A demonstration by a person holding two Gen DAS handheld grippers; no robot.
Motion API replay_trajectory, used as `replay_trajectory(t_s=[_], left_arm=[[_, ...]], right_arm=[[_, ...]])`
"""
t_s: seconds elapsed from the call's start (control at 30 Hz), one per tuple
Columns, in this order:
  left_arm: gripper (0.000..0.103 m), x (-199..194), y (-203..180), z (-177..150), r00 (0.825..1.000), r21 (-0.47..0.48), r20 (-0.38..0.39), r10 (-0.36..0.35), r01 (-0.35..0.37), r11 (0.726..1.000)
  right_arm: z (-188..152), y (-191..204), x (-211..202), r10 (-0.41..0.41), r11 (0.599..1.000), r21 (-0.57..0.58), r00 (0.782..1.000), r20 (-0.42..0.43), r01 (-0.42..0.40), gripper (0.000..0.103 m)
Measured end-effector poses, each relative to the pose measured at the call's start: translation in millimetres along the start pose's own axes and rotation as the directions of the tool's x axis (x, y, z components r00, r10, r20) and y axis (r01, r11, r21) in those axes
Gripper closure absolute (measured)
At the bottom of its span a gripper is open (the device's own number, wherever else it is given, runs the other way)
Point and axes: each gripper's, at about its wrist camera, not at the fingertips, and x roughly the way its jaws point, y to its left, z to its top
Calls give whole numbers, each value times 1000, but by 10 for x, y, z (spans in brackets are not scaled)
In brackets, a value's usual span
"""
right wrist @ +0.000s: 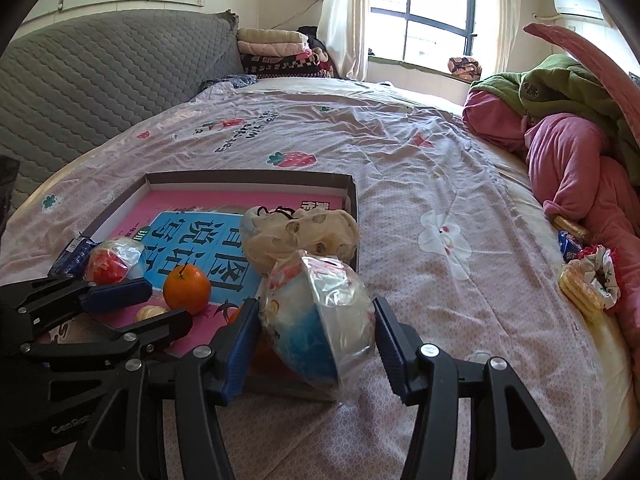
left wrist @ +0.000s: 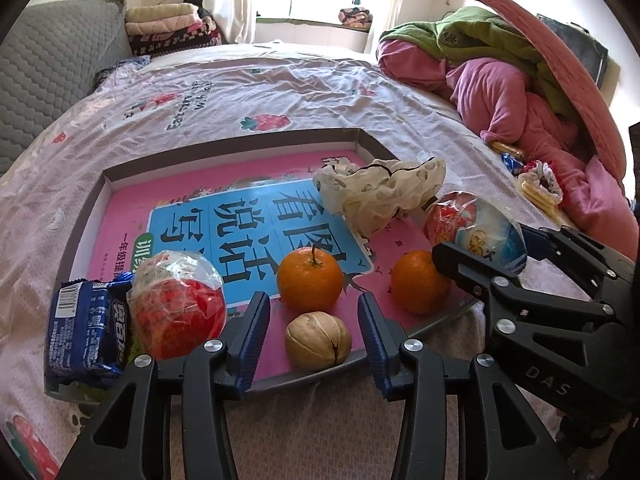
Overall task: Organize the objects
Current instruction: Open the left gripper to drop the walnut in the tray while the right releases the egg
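A shallow cardboard tray (left wrist: pixel 240 144) lies on the bed with a pink and blue book in it. In it are two oranges (left wrist: pixel 310 278) (left wrist: pixel 420 282), a walnut (left wrist: pixel 318 340), a red wrapped ball (left wrist: pixel 176 306), a blue biscuit pack (left wrist: pixel 86 334) and a cream scrunchie (left wrist: pixel 380 192). My left gripper (left wrist: pixel 312 340) is open around the walnut. My right gripper (right wrist: pixel 316 340) is closed on a blue, white and red wrapped ball (right wrist: pixel 320 316) at the tray's right corner (right wrist: pixel 352 184); it also shows in the left wrist view (left wrist: pixel 476 232).
A pile of pink and green clothes (right wrist: pixel 568 148) lies on the right of the bed. Wafers, a blue packet and a floral scrunchie (right wrist: pixel 592 276) lie beside it. A grey headboard (right wrist: pixel 100 80) stands at the left. Folded blankets (right wrist: pixel 276 52) are stacked at the back.
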Motion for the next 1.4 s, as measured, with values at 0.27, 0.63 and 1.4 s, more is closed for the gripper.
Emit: replay_trajectory(t_s=[0.27, 0.63, 1.4], left_arm=[[55, -148, -7, 13, 1000, 1, 27, -7, 7, 1000], [55, -308, 63, 25, 999, -21, 50, -4, 5, 1000], [40, -852, 323, 73, 990, -99, 132, 45, -32, 995]], right_arm=[[4, 33, -41, -24, 1000, -18, 1000, 14, 24, 44], [66, 71, -173, -22, 999, -27, 999, 50, 23, 34], [212, 260, -608, 5, 999, -39, 992, 122, 0, 33]])
